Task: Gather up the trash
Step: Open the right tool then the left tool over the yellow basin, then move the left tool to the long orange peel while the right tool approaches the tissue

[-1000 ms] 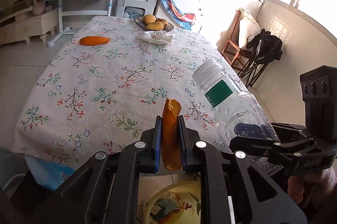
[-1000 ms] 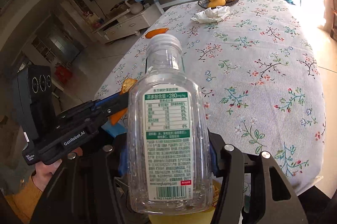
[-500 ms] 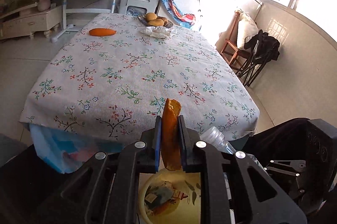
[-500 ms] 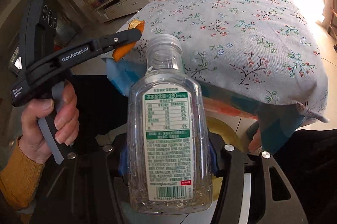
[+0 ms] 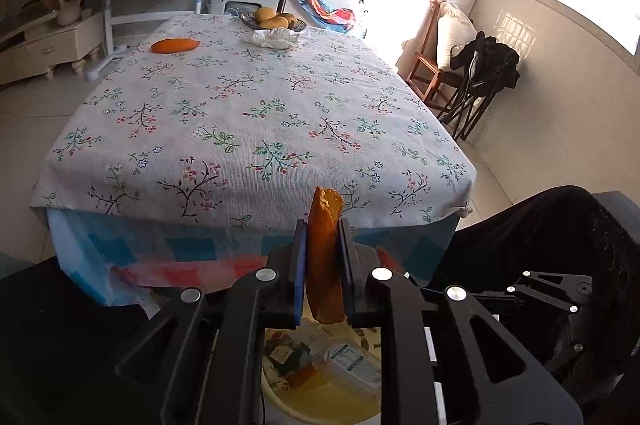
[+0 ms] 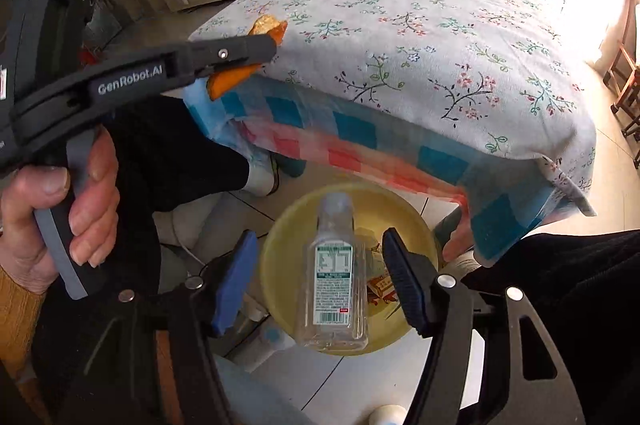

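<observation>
Clear plastic bottle (image 6: 334,275) now lies in yellow round bin (image 6: 280,245), right gripper (image 6: 320,283) just opened and empty; left gripper (image 5: 322,265) clenches orange peel (image 5: 325,265), next to drop.

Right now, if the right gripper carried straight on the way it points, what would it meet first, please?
Probably the clear plastic bottle lying in the yellow bin, directly ahead of the open right gripper; depth is uncertain.

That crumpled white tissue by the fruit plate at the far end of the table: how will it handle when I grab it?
The crumpled white tissue looks soft and loosely bunched, so it will probably squash flat between the pads rather than resist. It is likely very light and should lift easily off the floral tablecloth. Its loose folds may trail or unfurl, and a push would probably just drag it.
</observation>
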Demonstrator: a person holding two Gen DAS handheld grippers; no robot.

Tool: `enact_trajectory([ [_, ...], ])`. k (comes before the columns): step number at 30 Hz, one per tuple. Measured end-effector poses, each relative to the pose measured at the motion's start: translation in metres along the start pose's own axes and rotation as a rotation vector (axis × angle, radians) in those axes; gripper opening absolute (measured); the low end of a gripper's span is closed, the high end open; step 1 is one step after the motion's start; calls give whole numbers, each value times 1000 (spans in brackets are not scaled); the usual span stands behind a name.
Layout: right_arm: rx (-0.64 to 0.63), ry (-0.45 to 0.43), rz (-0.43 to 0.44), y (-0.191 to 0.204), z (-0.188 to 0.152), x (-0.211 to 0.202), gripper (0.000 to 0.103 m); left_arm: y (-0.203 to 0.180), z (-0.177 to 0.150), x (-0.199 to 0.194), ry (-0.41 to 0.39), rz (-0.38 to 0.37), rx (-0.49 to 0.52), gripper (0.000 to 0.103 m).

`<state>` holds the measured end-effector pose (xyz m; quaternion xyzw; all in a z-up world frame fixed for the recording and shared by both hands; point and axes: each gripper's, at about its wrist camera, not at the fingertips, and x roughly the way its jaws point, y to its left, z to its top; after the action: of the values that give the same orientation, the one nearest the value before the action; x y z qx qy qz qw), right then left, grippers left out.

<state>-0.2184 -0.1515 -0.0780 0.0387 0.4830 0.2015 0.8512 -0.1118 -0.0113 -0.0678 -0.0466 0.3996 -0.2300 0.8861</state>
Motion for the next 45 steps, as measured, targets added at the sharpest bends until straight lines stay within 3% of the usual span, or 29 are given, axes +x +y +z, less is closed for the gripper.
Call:
enact_trajectory([
  [5,107,-197,43,-17,5,-33,75,-14,-11,4,42,-18,43,15],
  [10,216,-317,53,-34,7,-49,79,-33,-27,14,134,-42,119,17],
  [13,268,-357,60,-44,4,-56,81,-41,-35,19,165,-20,163,37],
  [15,293,-370,63,-47,2,-60,83,-45,-36,16,145,10,189,55],
  [18,305,-374,65,-49,3,-61,84,-45,-35,11,109,49,198,68],
  [24,288,-358,52,-46,1,-58,87,-40,-29,3,32,130,194,84],
  [36,283,-344,39,-42,4,-54,89,-40,-19,-4,-37,177,225,88],
  [45,194,-355,-4,-40,43,-49,91,14,45,-23,-179,266,110,92],
])
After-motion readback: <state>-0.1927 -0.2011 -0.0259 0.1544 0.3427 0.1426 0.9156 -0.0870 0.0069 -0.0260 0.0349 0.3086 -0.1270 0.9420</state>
